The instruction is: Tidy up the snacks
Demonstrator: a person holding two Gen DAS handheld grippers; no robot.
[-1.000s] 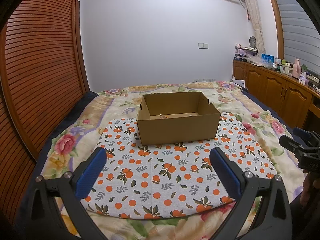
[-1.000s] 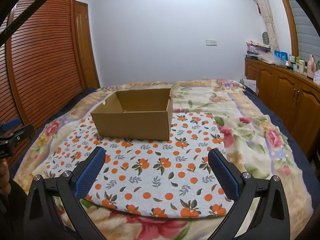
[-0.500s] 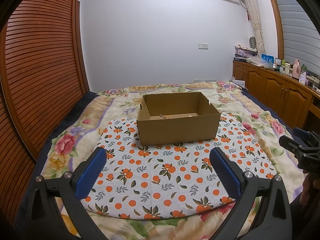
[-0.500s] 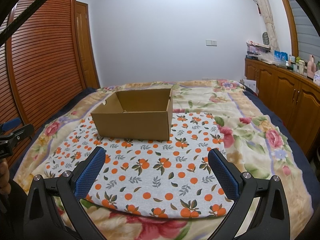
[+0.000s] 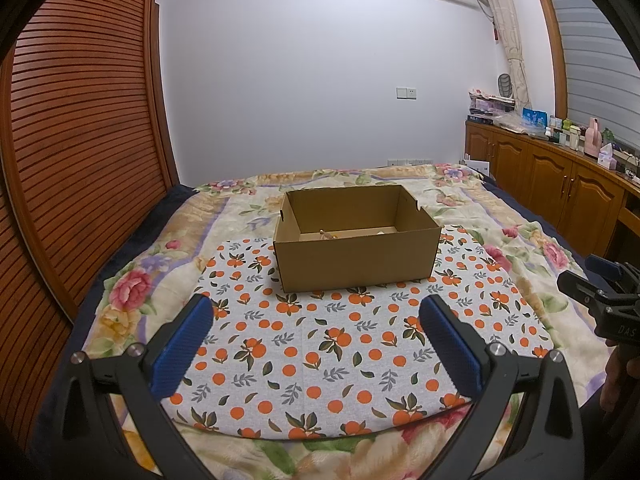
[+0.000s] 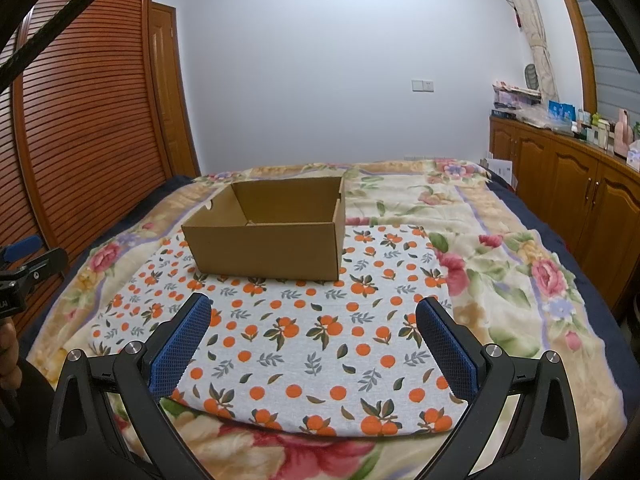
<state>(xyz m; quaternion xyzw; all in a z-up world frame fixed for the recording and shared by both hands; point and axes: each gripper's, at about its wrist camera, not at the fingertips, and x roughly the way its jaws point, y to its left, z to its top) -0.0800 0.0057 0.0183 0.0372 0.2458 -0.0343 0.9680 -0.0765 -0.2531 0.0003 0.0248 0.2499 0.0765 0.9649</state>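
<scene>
- Cardboard box [image 5: 356, 244]: open-topped, sitting on the far part of the orange-print cloth [image 5: 340, 344], ahead of both your grippers. Its front wall hides most of the floor; from the left wrist view only a few small pale items on the bottom peek over the rim (too small to identify as snacks or anything else). From the right wrist view the box [image 6: 268, 232] shows no contents at all.
- Left gripper [image 5: 318, 322]: jaws spread wide with nothing between them, blue pads [image 5: 182, 344] hovering over the near edge of the cloth, pointed at the box. In the right wrist view it is cut off at the left edge [image 6: 24, 268], with part of your hand below it.
- Right gripper [image 6: 314, 320]: jaws likewise wide apart and holding nothing, aimed at the box's right front corner. It is seen from the side at the right edge of the left wrist view [image 5: 600, 296], partly cropped.
- Writing: white letters on the right gripper's body read "DAS" before the frame cuts them off; "LAI" shows on the left gripper's body, also cropped.
- Floral bedspread [image 6: 500, 248]: lies beneath the cloth.
- Wooden cabinets [image 5: 560, 184]: along the right wall, with cluttered bottles and packets on top (labels unreadable).
</scene>
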